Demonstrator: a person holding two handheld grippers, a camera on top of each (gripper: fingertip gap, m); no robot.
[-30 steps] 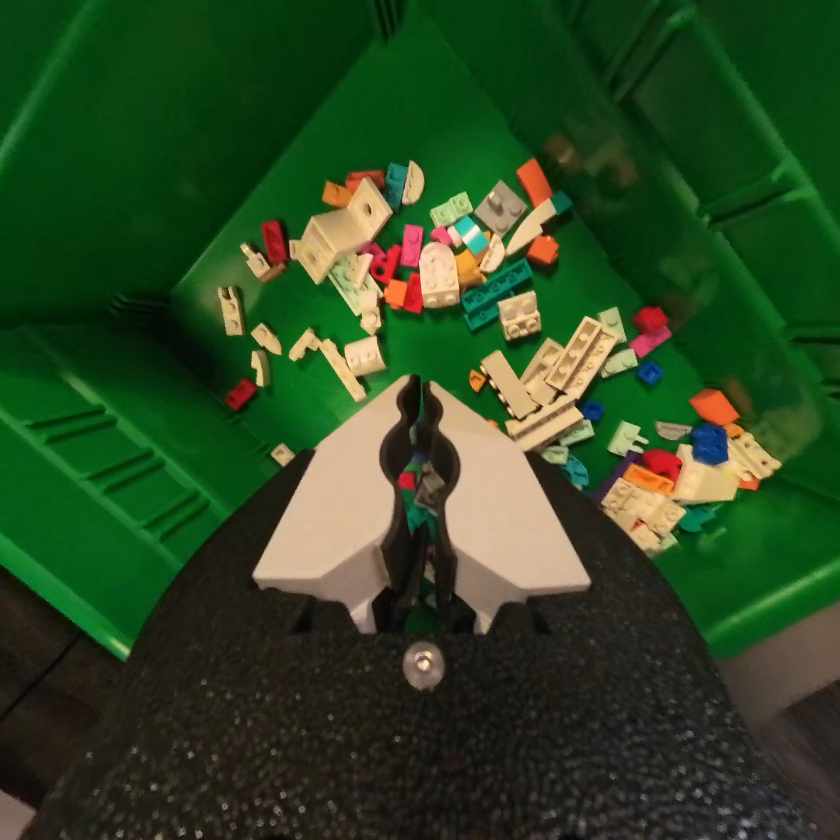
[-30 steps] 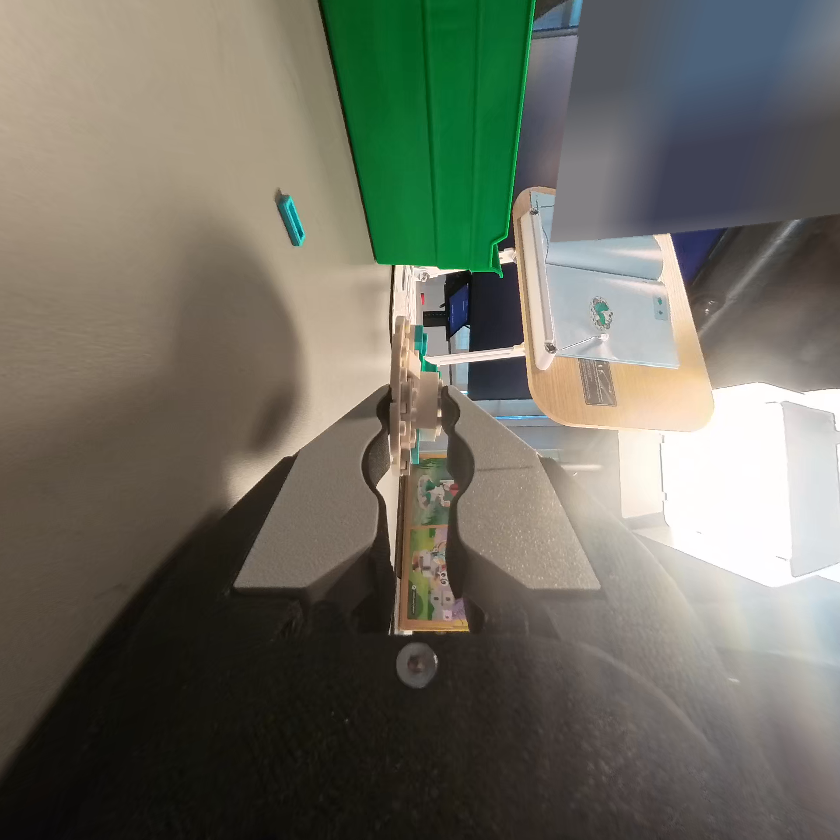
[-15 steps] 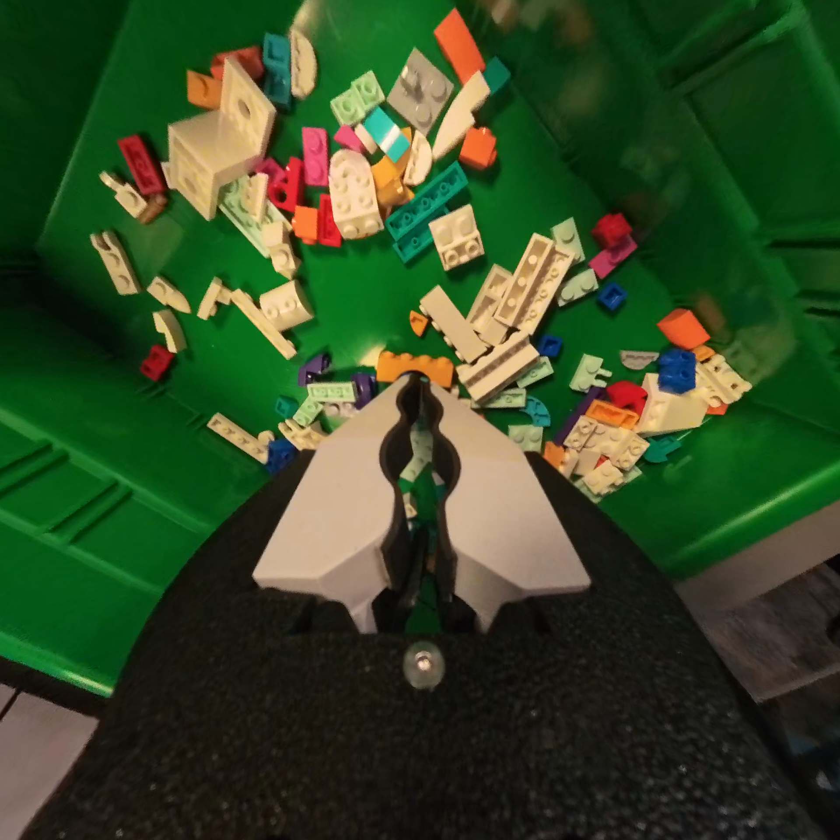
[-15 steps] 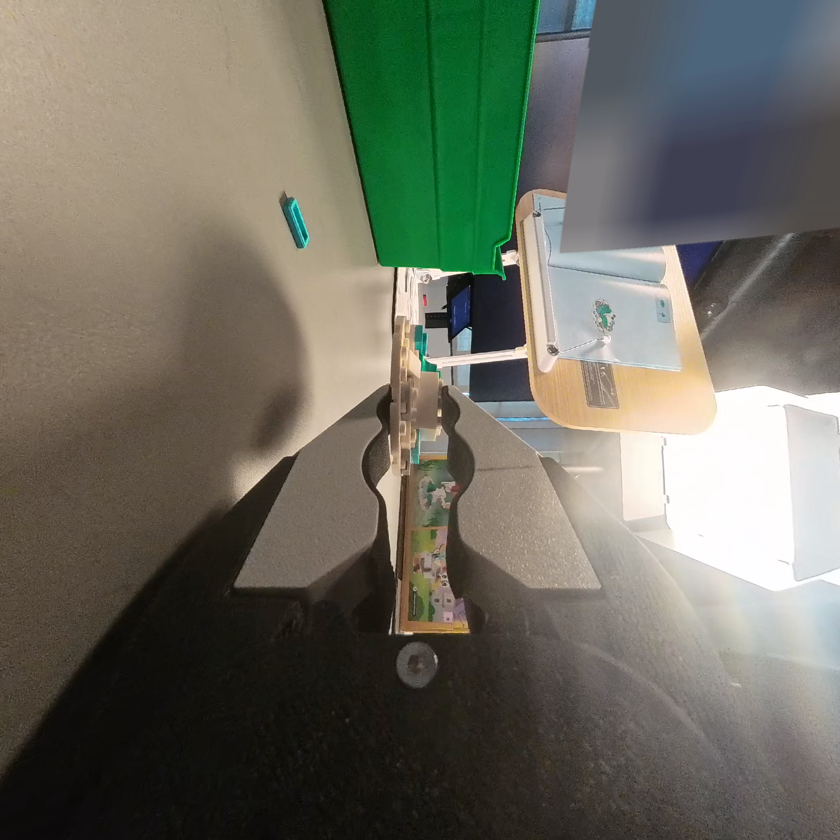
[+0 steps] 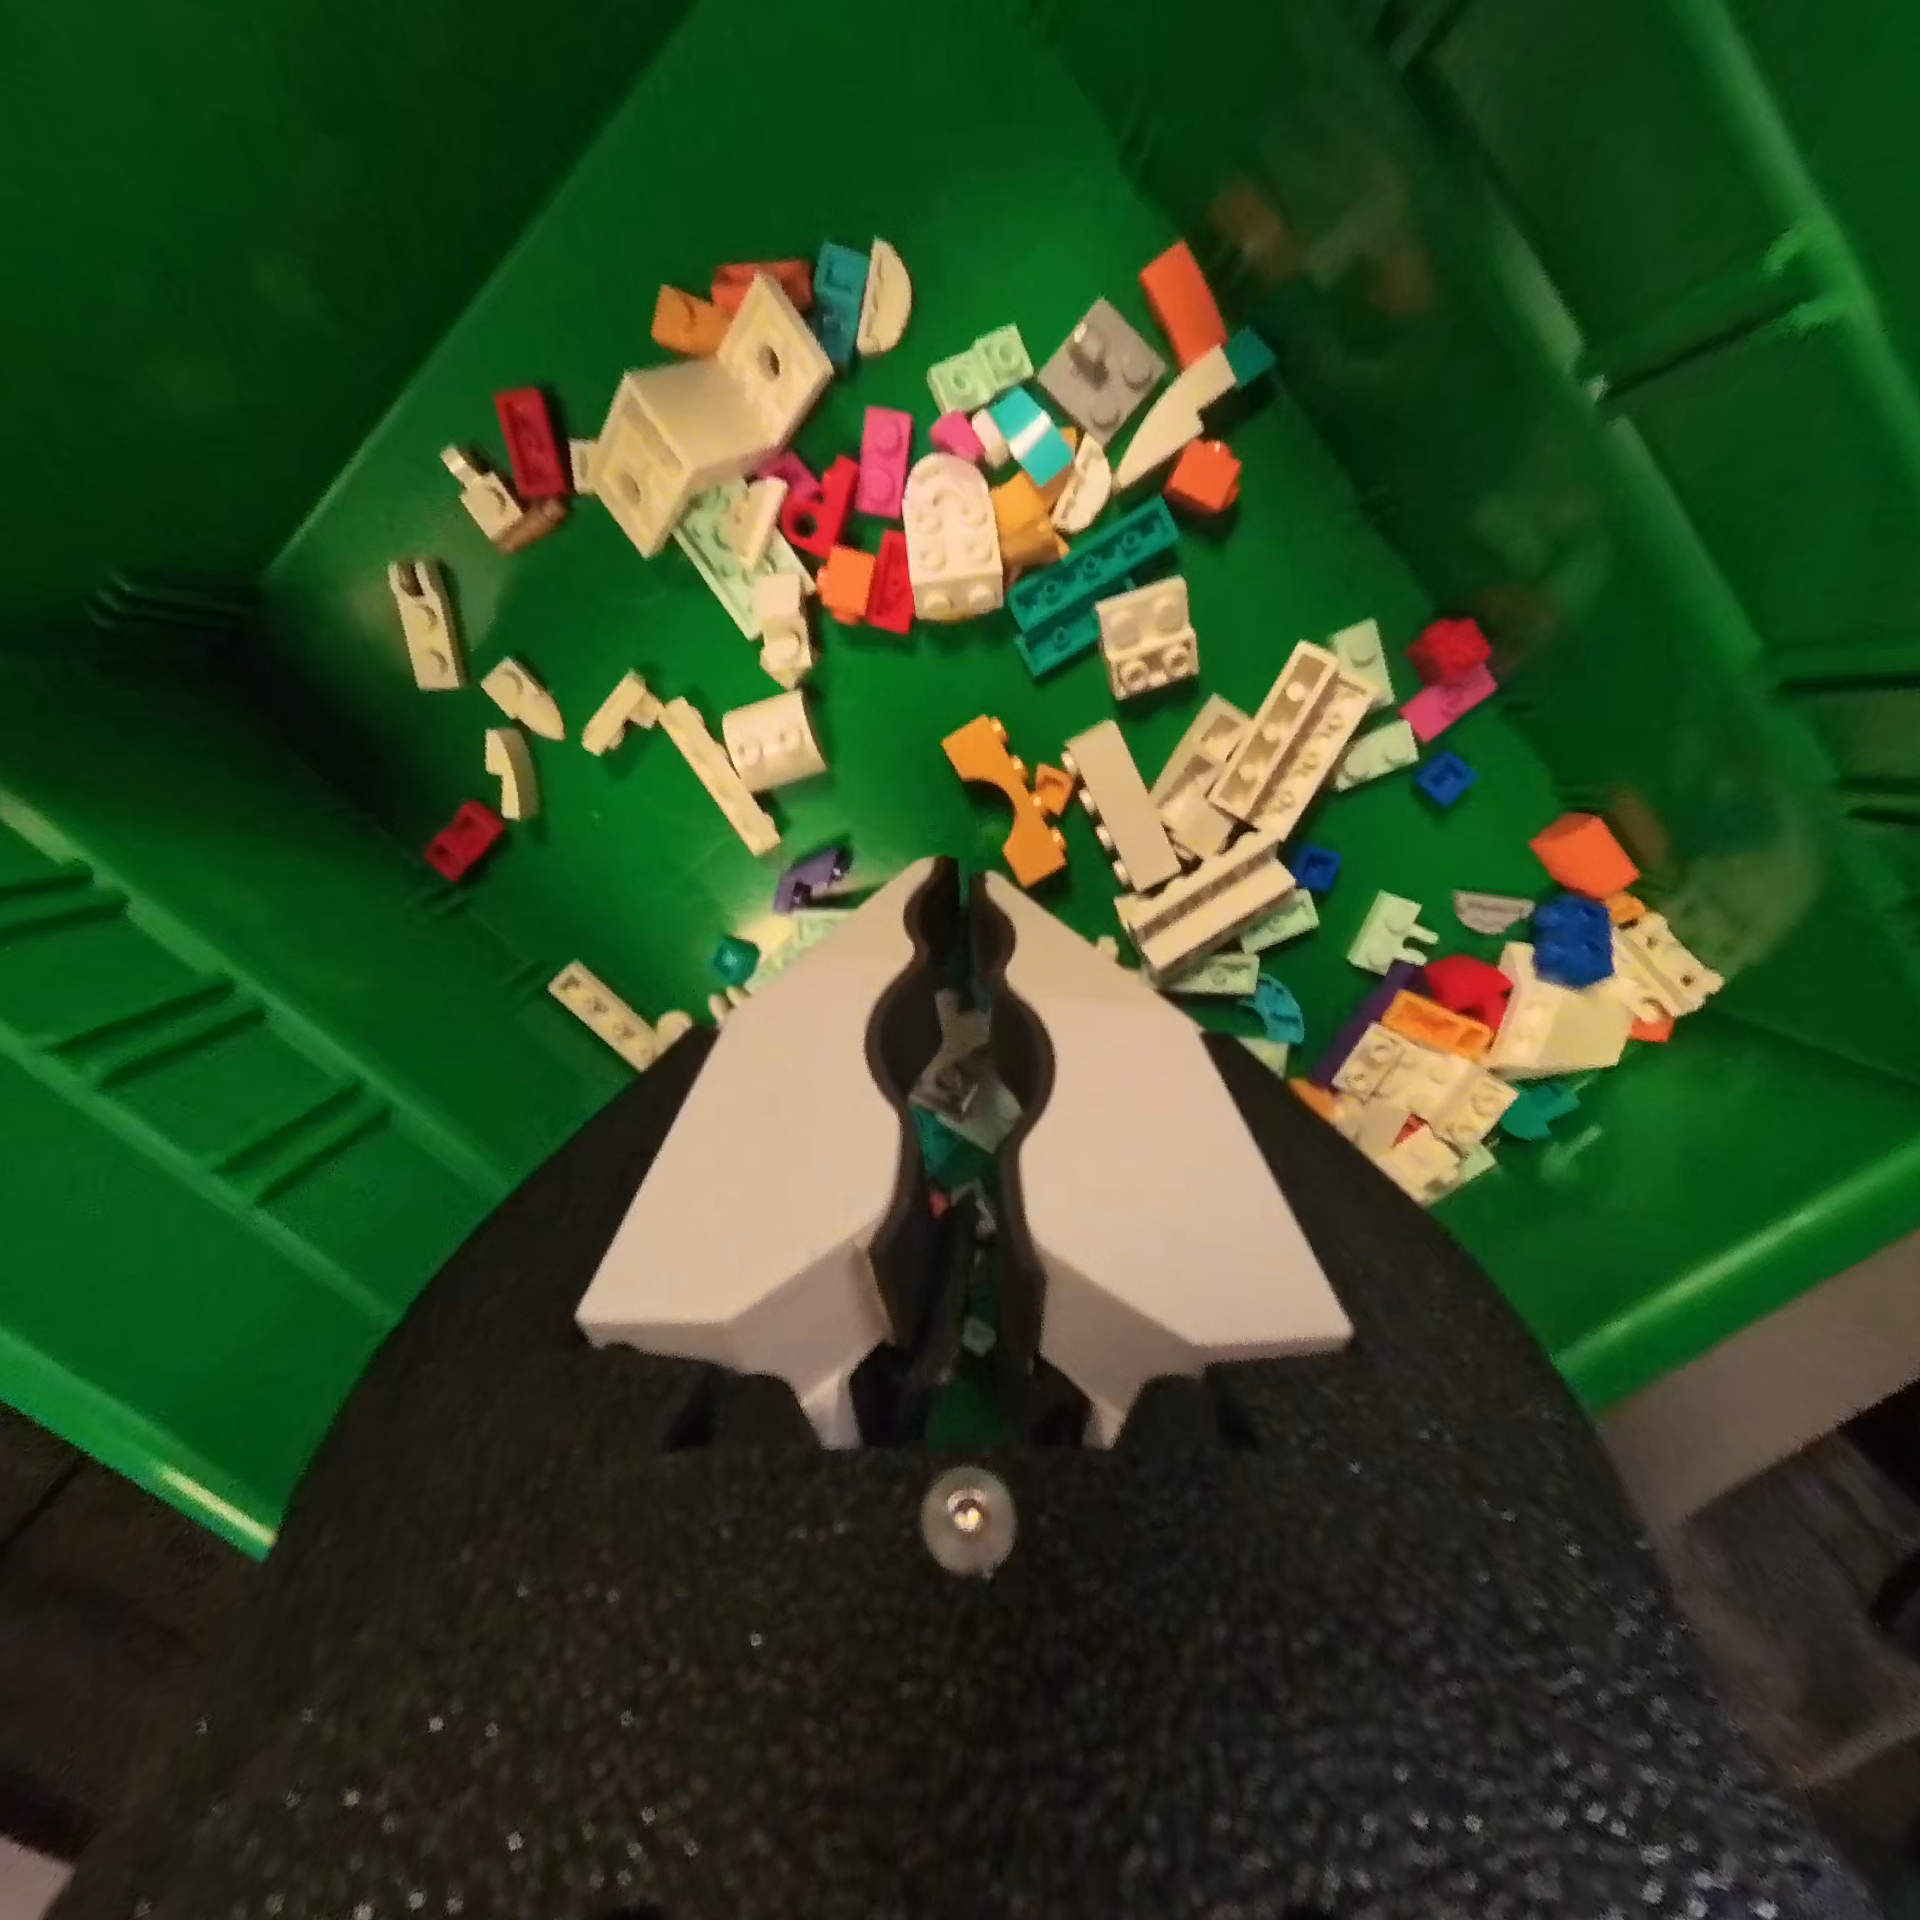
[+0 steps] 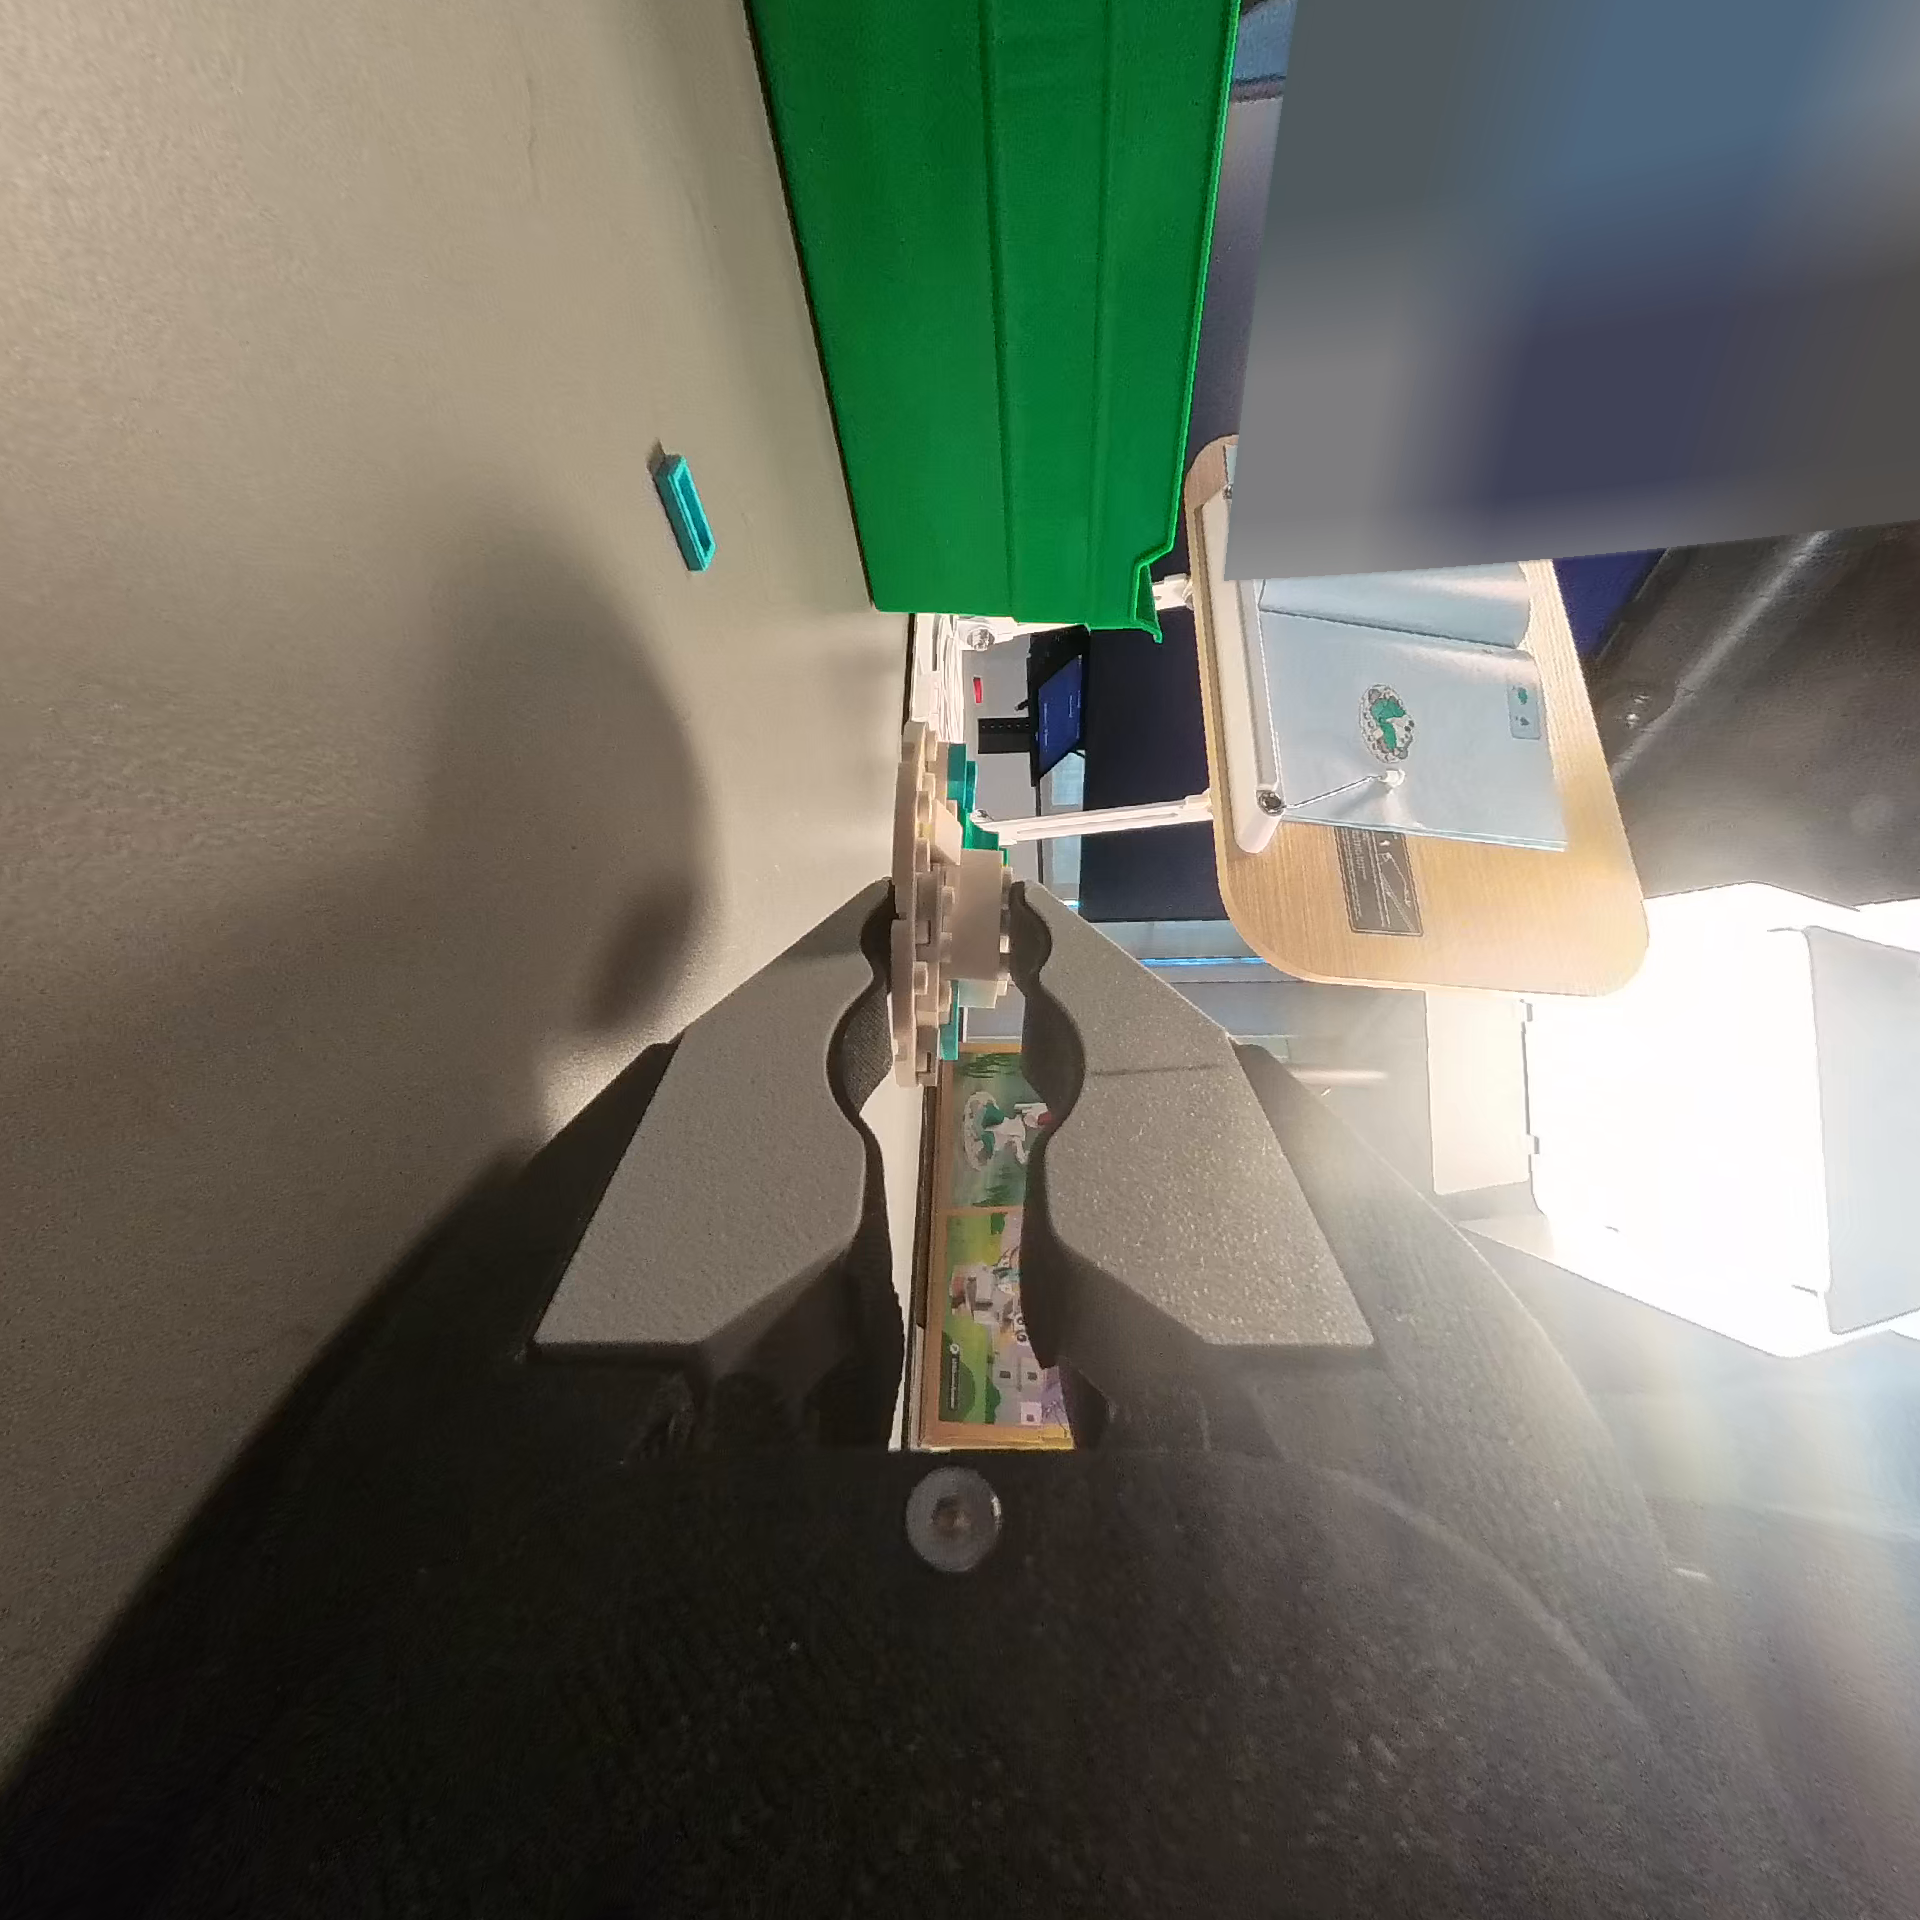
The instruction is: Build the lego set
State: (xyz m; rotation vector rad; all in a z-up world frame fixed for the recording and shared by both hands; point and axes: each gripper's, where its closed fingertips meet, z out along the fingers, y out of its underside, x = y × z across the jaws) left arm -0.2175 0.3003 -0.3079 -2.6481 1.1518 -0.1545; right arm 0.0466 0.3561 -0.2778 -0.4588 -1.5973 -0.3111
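Gripping a tan-and-teal studded lego build (image 6: pixel 940 914), right gripper (image 6: pixel 951 914); left gripper (image 5: pixel 961 883) clenched over bin (image 5: pixel 312 1143)

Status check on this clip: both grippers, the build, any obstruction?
Left gripper shut, empty, above green plastic bin of loose bricks. Right gripper shut on tan-and-teal partial lego build. Nothing blocking.

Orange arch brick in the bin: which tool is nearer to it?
Left. The left tool hovers shut just short of the orange arch brick; the right tool is outside the green bin, gripping a tan assembly.
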